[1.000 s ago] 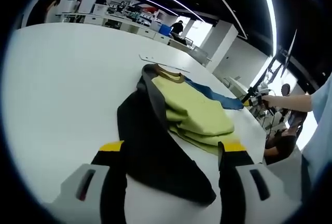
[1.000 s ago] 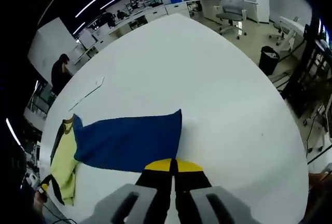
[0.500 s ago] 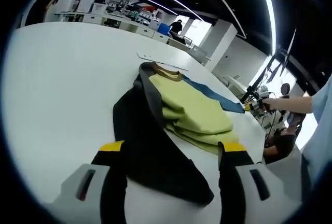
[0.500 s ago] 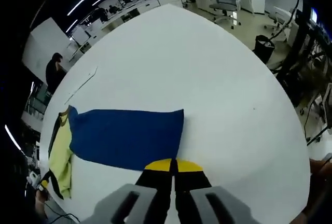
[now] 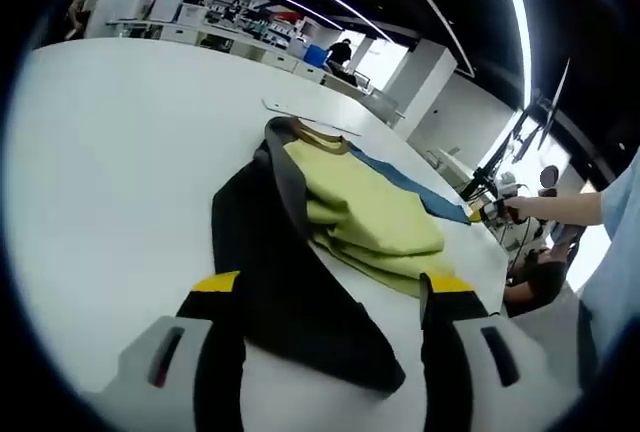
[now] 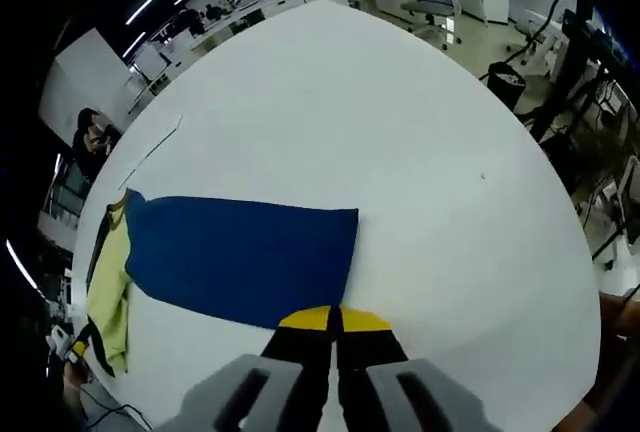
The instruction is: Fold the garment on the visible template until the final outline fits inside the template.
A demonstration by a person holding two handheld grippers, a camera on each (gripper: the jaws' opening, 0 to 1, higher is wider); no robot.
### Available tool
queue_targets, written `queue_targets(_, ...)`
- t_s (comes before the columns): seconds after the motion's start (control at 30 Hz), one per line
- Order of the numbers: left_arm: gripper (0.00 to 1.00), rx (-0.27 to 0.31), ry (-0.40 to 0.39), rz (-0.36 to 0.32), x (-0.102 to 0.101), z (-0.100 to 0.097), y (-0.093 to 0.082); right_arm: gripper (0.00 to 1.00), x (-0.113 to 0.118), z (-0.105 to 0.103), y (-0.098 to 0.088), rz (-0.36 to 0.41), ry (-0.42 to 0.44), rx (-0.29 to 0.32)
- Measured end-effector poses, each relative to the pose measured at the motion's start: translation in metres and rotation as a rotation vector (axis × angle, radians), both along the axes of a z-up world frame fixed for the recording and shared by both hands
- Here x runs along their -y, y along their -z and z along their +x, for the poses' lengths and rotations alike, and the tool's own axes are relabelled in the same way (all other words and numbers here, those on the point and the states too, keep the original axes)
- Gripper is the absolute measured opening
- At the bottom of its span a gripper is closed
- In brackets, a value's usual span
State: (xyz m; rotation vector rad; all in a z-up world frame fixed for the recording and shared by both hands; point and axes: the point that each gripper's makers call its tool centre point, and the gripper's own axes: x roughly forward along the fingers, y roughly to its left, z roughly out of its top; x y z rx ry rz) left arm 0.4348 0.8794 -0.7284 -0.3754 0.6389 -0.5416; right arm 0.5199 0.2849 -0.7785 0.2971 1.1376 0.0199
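White desk [image 6: 420, 132] carries the garment [image 6: 240, 257], blue panel's long axis running left from the right claw [image 6: 334, 320], pinched shut at its near edge; left claw [image 5: 330, 287] gapes wide, straddling the black-and-green end untouched.

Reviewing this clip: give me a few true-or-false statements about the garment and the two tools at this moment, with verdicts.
1. The right tool has its yellow-tipped jaws pressed together at the edge of the blue fabric panel. True.
2. The left tool is clamped shut. False: its jaws stand wide apart around the black fabric section.
3. The yellow-green folded section lies on the white table. True.
4. The blue panel is bunched into a ball. False: it lies spread flat.
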Motion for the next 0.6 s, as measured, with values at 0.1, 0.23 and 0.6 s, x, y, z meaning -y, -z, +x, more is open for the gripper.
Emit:
queue_targets(0.1,0.68,-0.001,-0.004,0.0,-0.0013,-0.0005,0.0002,0.0,0.001,0.0041,-0.0011,-0.026,-0.004,0.011)
queue_targets(0.23,0.68,-0.003,-0.011,-0.001,-0.0024,-0.0017,0.001,0.0,0.002,0.0067,-0.0005,-0.026,-0.006,0.012)
queue_targets(0.6,0.68,0.0,-0.009,-0.004,-0.0001,-0.0023,0.0002,0.07,0.0065,0.0084,-0.0025,-0.038,-0.029,0.054)
